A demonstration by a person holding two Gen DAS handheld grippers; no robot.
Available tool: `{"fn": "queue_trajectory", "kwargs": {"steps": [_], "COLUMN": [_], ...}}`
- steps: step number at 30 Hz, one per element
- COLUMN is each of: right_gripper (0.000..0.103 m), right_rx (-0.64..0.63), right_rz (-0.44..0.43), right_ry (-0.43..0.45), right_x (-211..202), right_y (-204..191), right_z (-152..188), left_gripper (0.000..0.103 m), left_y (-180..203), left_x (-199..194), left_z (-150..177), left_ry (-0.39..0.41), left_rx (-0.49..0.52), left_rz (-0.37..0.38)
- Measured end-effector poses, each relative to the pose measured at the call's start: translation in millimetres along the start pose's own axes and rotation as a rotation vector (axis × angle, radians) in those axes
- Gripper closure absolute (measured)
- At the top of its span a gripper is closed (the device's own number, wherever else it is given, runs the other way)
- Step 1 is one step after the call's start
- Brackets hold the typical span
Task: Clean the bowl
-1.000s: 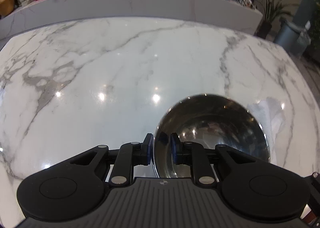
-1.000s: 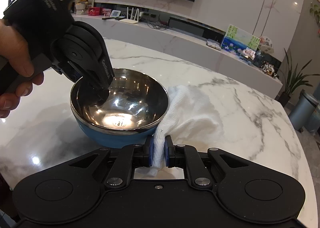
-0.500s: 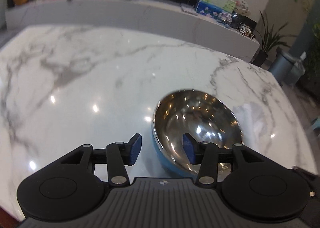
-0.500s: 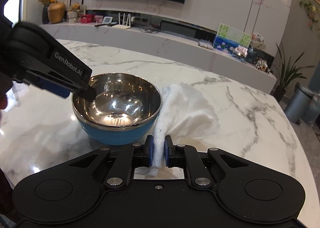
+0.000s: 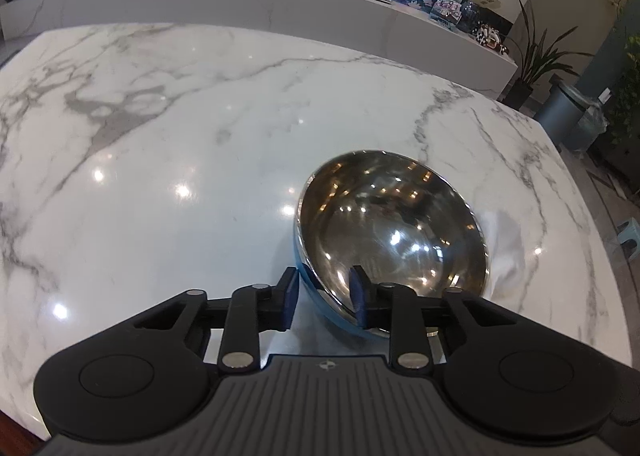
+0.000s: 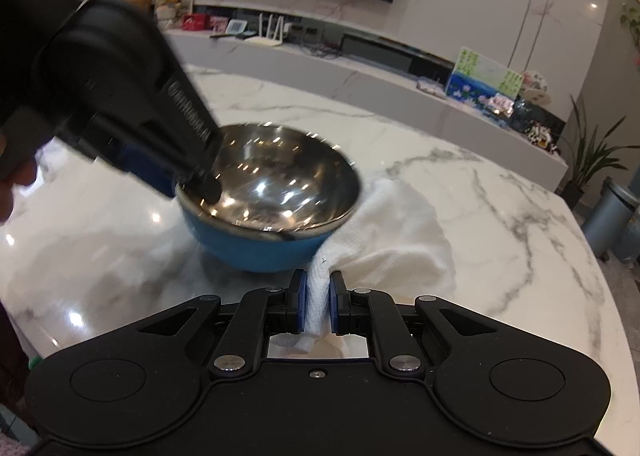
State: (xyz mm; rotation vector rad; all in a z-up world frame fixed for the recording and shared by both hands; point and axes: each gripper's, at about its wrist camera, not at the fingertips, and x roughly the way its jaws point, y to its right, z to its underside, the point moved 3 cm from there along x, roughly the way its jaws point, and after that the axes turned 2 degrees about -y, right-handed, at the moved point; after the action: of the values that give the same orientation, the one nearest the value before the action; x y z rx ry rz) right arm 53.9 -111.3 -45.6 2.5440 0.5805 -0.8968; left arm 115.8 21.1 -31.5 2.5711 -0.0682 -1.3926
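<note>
- Straddling the bowl's [image 5: 394,234] near rim, the left gripper [image 5: 322,294] has its jaws spread, one inside, one outside.
- Right gripper [image 6: 318,306] jaws pinch the white cloth [image 6: 394,240] beside the bowl, mid-desk [image 5: 180,124].
- Next, probably: clamp the rim, then wipe inside.

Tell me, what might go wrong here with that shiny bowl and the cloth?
The left gripper straddles the bowl rim with its fingers apart, so nothing pins the bowl yet; on the glossy marble table it could skid or tip when wiped. The right gripper pinches only one edge of the cloth, which could slip free. The cloth lies against the bowl's side, so lifting it may nudge the bowl.
</note>
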Motion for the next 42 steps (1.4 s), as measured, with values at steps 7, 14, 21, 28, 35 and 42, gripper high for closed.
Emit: {"fn": "queue_trajectory", "kwargs": {"steps": [7, 14, 21, 28, 35, 42], "right_gripper": [0.093, 0.093, 0.093, 0.093, 0.093, 0.093], "right_rx": [0.004, 0.037, 0.017, -0.007, -0.001, 0.001], "right_rz": [0.001, 0.050, 0.041, 0.010, 0.009, 0.061], "right_ry": [-0.014, 0.063, 0.072, 0.039, -0.004, 0.034], "right_x": [0, -12, -15, -10, -4, -7], "right_y": [-2, 13, 11, 0, 1, 11], "right_z": [3, -6, -9, -4, 3, -1], "left_gripper": [0.082, 0.069, 0.072, 0.084, 0.082, 0.064], "left_y": [-2, 1, 4, -2, -6, -4], "left_x": [-2, -3, 0, 4, 3, 4], "left_z": [1, 7, 5, -4, -5, 3], "left_ry": [0.000, -0.028, -0.037, -0.017, -0.014, -0.057], "left_rx": [-0.007, -0.029, -0.007, 0.009, -0.009, -0.045], "left_rz": [0.002, 0.038, 0.018, -0.015, -0.010, 0.058]}}
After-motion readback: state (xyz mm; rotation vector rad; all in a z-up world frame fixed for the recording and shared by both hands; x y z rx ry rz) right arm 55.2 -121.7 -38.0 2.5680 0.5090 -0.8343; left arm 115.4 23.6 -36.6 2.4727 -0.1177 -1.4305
